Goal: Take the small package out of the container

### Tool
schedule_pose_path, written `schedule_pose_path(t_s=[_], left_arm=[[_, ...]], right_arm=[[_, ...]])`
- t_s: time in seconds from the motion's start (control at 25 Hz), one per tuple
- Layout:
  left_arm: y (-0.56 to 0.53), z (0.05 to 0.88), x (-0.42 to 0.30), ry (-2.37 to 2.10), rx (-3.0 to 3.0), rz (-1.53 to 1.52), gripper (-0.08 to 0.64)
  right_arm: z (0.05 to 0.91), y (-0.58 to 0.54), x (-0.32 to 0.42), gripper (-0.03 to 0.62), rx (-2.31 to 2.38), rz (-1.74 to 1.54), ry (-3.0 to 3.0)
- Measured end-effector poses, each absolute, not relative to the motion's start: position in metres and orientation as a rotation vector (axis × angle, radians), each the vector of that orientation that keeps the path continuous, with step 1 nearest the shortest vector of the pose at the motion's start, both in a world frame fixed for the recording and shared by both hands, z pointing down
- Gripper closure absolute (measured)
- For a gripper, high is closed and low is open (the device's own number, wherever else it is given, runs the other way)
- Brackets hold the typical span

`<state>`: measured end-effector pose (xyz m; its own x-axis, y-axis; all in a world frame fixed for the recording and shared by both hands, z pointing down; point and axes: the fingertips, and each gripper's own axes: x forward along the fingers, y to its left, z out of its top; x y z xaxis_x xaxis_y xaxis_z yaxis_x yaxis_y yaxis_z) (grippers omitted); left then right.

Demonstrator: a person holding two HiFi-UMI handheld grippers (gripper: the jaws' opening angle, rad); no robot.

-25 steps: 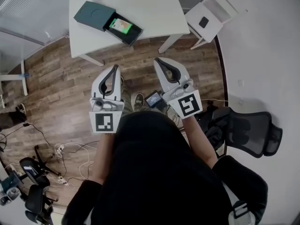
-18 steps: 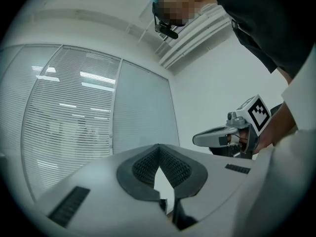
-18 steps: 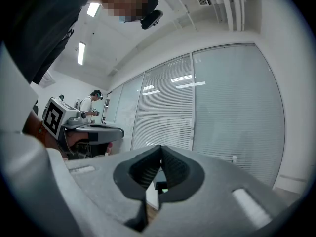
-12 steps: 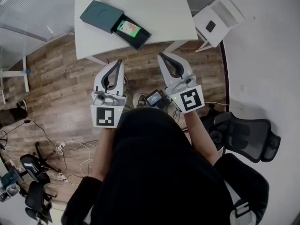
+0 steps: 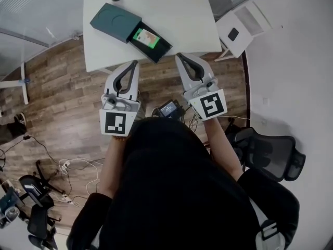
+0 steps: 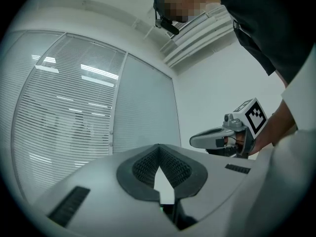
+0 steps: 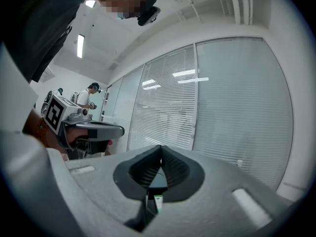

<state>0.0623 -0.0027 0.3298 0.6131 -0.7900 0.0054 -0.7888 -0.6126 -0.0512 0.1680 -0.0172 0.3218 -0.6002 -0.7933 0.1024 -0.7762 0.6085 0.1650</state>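
Floor (image 5: 57, 87): wood planks, with loose cables at the lower left of the head view.
Desk (image 5: 182, 14): white, ahead of the person, carrying the task's things near its front edge.
Container (image 5: 117, 21): flat, dark green box on the desk. Its sleeve is at the upper left and its slid-out tray at the lower right, toward the desk's front edge.
Left gripper (image 5: 134, 64): jaws closed tip to tip with nothing between them. It is held about level, and its tips are at or just short of the desk's front edge.
Right gripper (image 5: 180, 58): jaws closed and empty. It is held beside the left gripper and apart from it, also pointing at the desk.
Small package (image 5: 147, 36): green and pale, lying face up in the open tray. Neither gripper touches it.
Bearing: the package lies straight ahead of both grippers, in the gap between their lines of aim.
Long axis: the container runs diagonally, upper left to lower right. The package appears to follow the same line, though it is too small to be sure.
Nearer gripper: the left, by a slight margin, as judged from the head view.
Next move: the chosen gripper must open before it goes down into the tray.
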Motion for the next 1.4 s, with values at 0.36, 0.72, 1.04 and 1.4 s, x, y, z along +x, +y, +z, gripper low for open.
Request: schedule_pose_path(t_s=[0.36,0.72,1.04,1.4], left_arm=[[-0.040,0.336,0.033,1.319,-2.865,0.023,0.552],[-0.061,0.334,0.017,1.280,-2.889,0.085,0.551],[-0.071,0.360,0.011,1.305,-2.919,0.001,0.552],[-0.086,0.369,0.000,1.331,-2.897,-0.046,0.552]], right_arm=[[0.322,-0.064,0.137,0.595,1.288,-0.254,-2.601],[0.345,-0.091,0.129,0.594,1.248,-0.265,-2.466],[0.394,-0.131,0.127,0.594,1.141,-0.235,-2.456],[0.465,-0.172,0.111,0.594,1.014,-0.132,-2.408]])
